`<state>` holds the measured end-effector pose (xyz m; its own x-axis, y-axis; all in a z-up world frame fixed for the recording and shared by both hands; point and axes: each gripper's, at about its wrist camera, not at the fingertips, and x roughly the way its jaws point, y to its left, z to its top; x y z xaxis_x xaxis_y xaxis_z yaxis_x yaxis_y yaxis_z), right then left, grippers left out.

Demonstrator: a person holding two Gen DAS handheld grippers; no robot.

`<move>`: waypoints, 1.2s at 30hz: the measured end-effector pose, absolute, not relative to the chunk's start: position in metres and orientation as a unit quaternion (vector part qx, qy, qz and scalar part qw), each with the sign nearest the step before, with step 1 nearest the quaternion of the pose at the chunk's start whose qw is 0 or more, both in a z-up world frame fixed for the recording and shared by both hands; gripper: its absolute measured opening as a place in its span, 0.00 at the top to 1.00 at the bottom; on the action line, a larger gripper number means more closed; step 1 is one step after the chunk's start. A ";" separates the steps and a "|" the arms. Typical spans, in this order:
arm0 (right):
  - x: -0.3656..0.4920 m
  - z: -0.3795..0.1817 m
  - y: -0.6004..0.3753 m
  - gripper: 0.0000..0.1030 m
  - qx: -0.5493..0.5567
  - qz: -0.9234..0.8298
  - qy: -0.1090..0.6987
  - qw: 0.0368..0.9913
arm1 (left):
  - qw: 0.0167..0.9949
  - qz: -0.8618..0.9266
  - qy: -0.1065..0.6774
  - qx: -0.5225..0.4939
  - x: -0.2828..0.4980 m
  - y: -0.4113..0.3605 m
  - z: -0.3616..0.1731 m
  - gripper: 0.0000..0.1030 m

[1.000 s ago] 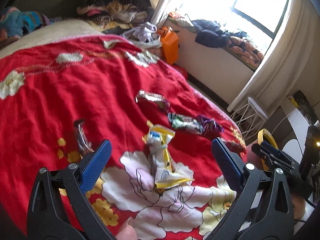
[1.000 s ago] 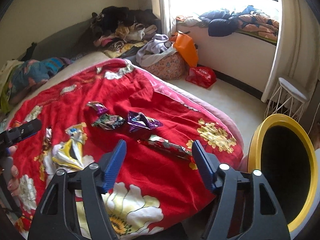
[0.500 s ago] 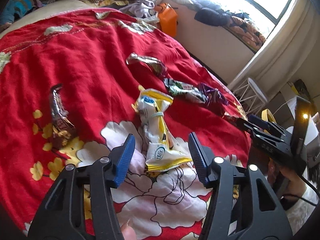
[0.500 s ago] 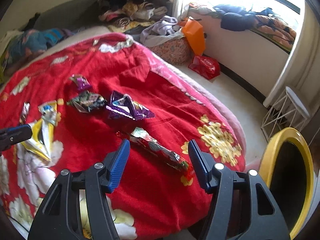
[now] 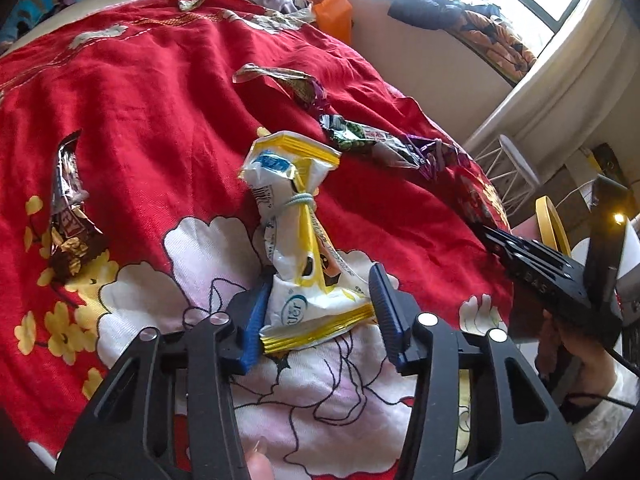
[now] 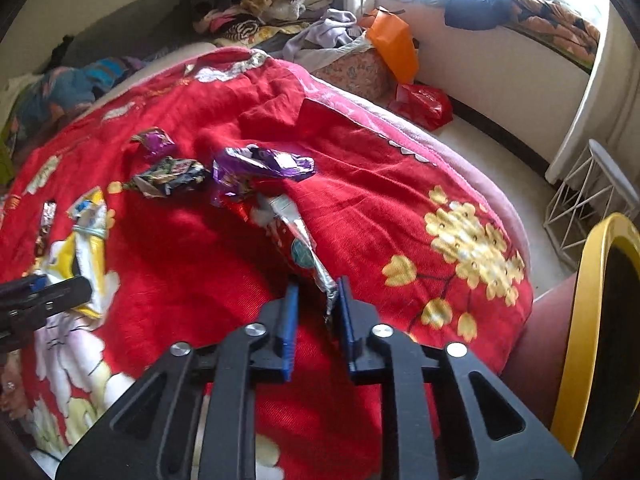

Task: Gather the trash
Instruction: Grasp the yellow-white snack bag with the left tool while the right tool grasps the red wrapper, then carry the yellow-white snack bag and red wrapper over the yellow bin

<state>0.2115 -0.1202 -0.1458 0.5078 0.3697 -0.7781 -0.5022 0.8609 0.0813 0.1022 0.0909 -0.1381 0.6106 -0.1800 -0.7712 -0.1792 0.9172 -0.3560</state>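
Several wrappers lie on a red flowered bedspread (image 5: pixel 140 92). My left gripper (image 5: pixel 320 316) has its jaws partly closed around the near end of a yellow-and-white wrapper (image 5: pixel 296 240) tied with a band; the left pad touches it, the right pad is just beside it. My right gripper (image 6: pixel 316 320) has its jaws nearly closed around the tip of a long red-and-silver wrapper (image 6: pixel 298 240). A yellow-rimmed bin (image 6: pixel 592 320) stands at the right of the bed.
A brown wrapper (image 5: pixel 68 204), a green one (image 5: pixel 360 136), a purple one (image 6: pixel 256 168) and a silver-purple one (image 5: pixel 288 84) lie further on. Clothes pile at the bed's far end. An orange bag (image 6: pixel 394 46), red bag (image 6: pixel 424 104) and white wire stool (image 6: pixel 592 196) stand on the floor.
Both grippers moved forward and down to the bedspread and narrowed, the left around the yellow-and-white wrapper, the right around the red-and-silver wrapper.
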 end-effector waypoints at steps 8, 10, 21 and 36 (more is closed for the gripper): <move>0.184 -0.132 -0.119 0.94 -0.048 0.302 0.423 0.853 | 0.876 0.000 0.437 -0.205 0.100 0.092 -0.139 0.73; 0.173 -0.133 -0.114 0.94 -0.051 0.315 0.426 0.846 | 0.874 -0.001 0.437 -0.212 0.099 0.095 -0.138 0.75; 0.137 -0.122 -0.087 0.94 -0.081 0.355 0.414 0.834 | 0.878 -0.012 0.416 -0.237 0.089 0.103 -0.119 0.80; 0.126 -0.088 -0.105 0.94 -0.047 0.350 0.383 0.854 | 0.903 -0.037 0.371 -0.213 0.087 0.083 -0.074 0.80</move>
<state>0.1257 -0.1055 -0.0878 0.4618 0.5604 -0.6875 -0.6332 0.7511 0.1870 0.0874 0.0831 -0.0743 0.7216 -0.2255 -0.6546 -0.0912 0.9063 -0.4127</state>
